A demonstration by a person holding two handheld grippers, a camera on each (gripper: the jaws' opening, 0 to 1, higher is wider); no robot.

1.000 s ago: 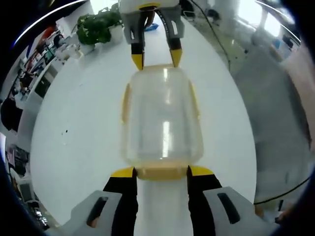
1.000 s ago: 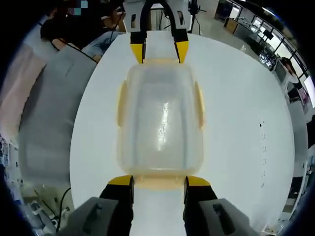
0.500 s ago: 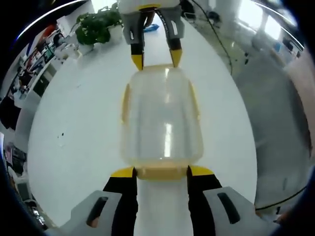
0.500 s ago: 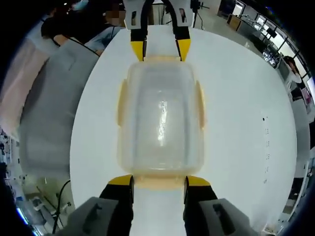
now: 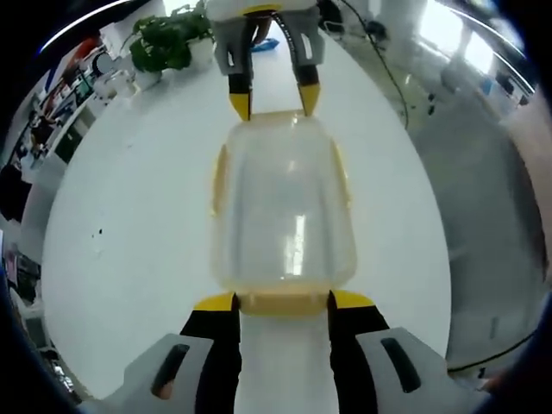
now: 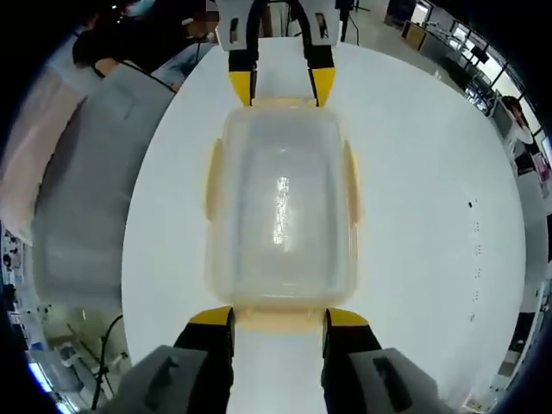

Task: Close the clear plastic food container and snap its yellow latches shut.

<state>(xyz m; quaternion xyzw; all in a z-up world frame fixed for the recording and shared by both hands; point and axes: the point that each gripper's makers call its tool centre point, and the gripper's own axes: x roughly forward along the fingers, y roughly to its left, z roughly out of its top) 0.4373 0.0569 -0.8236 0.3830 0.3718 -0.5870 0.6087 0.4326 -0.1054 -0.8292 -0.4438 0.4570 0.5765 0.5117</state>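
Left gripper (image 5: 282,300): at the near short end of the container, jaws spread about as wide as the yellow end latch (image 5: 284,303), one tip at each of its corners. Whether they press it, I cannot tell.
Right gripper (image 6: 278,317): the same at the opposite short end, jaws parted to the width of that end's latch (image 6: 280,320), tips beside it; grip cannot be told.
Container (image 5: 283,207): one clear plastic box with its lid on, lying on the white table (image 5: 129,216) between the two grippers, long axis running from one to the other.
Latches, counted: four yellow ones, one per side; the two long-side latches (image 6: 210,185) lie flat against the walls.
Grippers, counted: two, each seen from the other's camera at the far end of the box, yellow tips at the far latch.
Left gripper view, beyond the box: a potted green plant (image 5: 164,41) past the table's far edge, shelves at the left, grey floor with a cable at the right.
Right gripper view, beyond the box: grey floor at the left and people at the far end of the table (image 6: 431,190).
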